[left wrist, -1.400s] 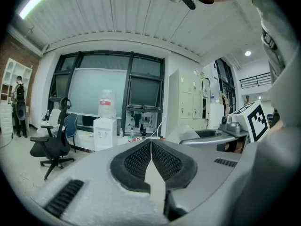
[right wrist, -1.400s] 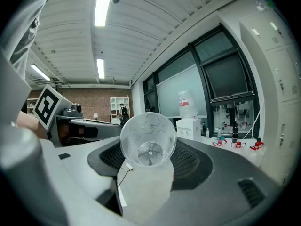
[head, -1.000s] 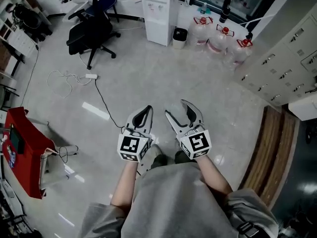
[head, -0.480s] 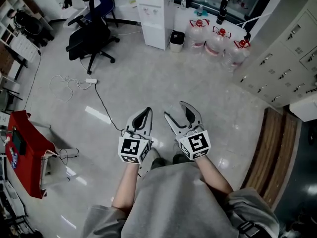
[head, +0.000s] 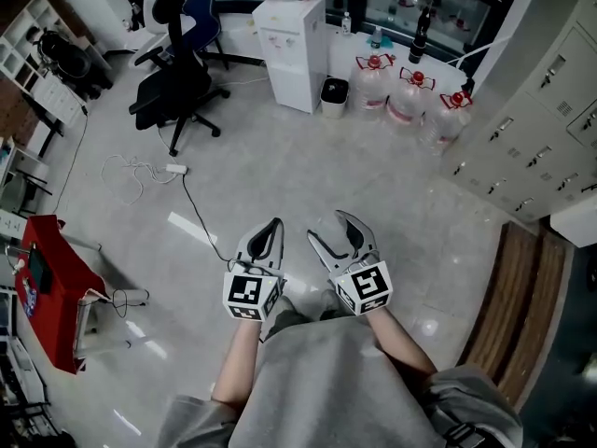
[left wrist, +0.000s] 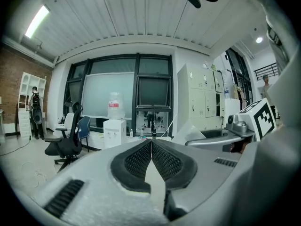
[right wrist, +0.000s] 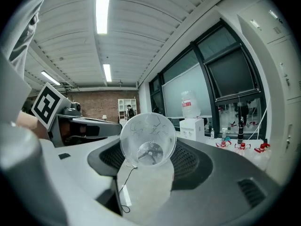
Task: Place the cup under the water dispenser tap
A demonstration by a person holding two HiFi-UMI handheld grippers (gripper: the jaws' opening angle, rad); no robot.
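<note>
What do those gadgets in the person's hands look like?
The left gripper and right gripper are pale grey plastic, with curved jaws lined in dark ribbed pads. Each carries a white cube printed with black squares. The person wears a grey top.

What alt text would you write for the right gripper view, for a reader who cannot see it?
The right gripper holds a clear plastic cup, seen end-on, between its jaws. Beyond it, across the room, a white water dispenser with a bottle on top stands by dark windows.

No legible text, label or number in any view.
</note>
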